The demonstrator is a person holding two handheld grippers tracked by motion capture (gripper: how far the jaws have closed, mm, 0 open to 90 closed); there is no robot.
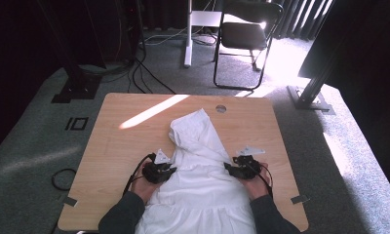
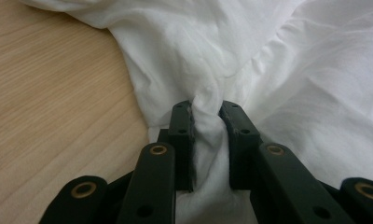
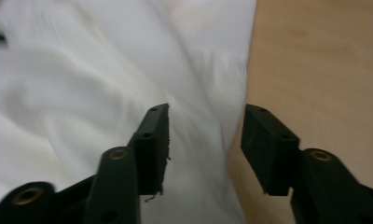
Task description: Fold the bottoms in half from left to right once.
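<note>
A white hooded garment [image 1: 199, 175] lies on the wooden table [image 1: 115, 146], its hood [image 1: 192, 129] pointing to the far side. My left gripper [image 1: 171, 169] sits at the garment's left edge and is shut on a bunched fold of white cloth [image 2: 205, 116], which is squeezed between its black pads. My right gripper [image 1: 227, 167] is at the garment's right edge. In the right gripper view my right gripper [image 3: 207, 122] stands open over the edge of the white cloth [image 3: 82, 84], with nothing pinched between its pads and bare wood [image 3: 324, 70] to the right.
A round cable hole [image 1: 221, 108] lies in the table beyond the hood. A black folding chair [image 1: 246, 34] and a white desk leg [image 1: 187, 34] stand on the grey carpet behind. Cables [image 1: 144, 78] trail over the floor at the back left.
</note>
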